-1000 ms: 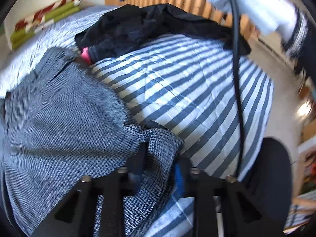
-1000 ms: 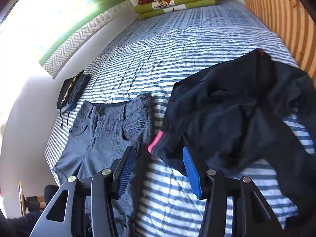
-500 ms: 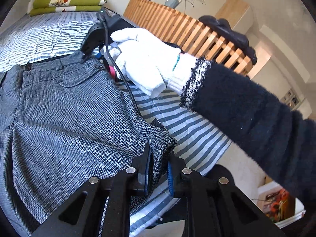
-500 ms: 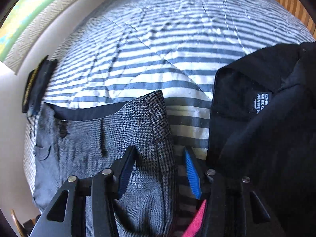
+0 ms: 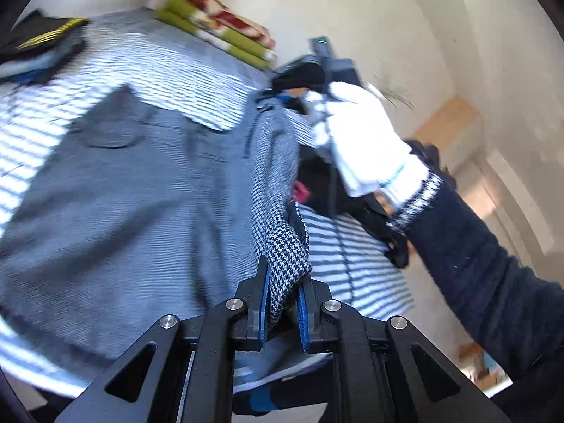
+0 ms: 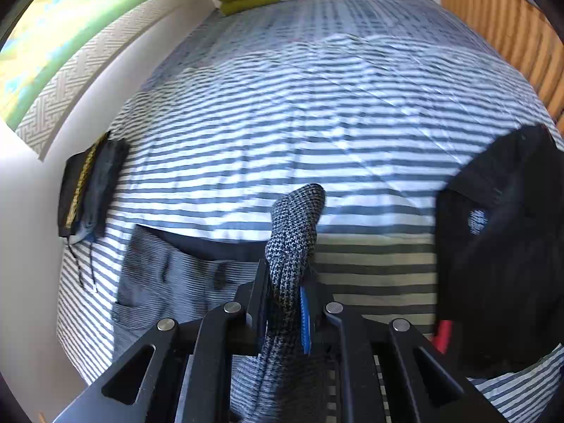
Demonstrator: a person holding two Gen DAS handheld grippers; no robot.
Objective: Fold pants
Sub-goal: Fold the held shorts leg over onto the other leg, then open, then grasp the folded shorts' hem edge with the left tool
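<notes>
Left wrist view: the left claw (image 5: pixel 283 303) is clamped on a fold of the houndstooth pants (image 5: pixel 116 204), which spread grey and blurred over the striped bed (image 5: pixel 183 70). A white-gloved hand (image 5: pixel 366 137) and fuzzy dark sleeve (image 5: pixel 486 275) block the right side, holding the right claw's black body; its tips are hidden here. Beside the pants edge lies a dark garment (image 5: pixel 317 183) with a pink patch, mostly covered. Folded green blankets (image 5: pixel 225 31) sit at the far end, a dark folded pile (image 5: pixel 38 46) at upper left.

Right wrist view: the right claw (image 6: pixel 282 303) pinches the pants (image 6: pixel 296 232) at a waistband corner, lifted into a rounded peak; the rest lies flat on the bed (image 6: pixel 317 105) at lower left, partly behind the claw. A black garment (image 6: pixel 500 257) is cut off at right. Slatted wood (image 6: pixel 500 17) borders the bed.
</notes>
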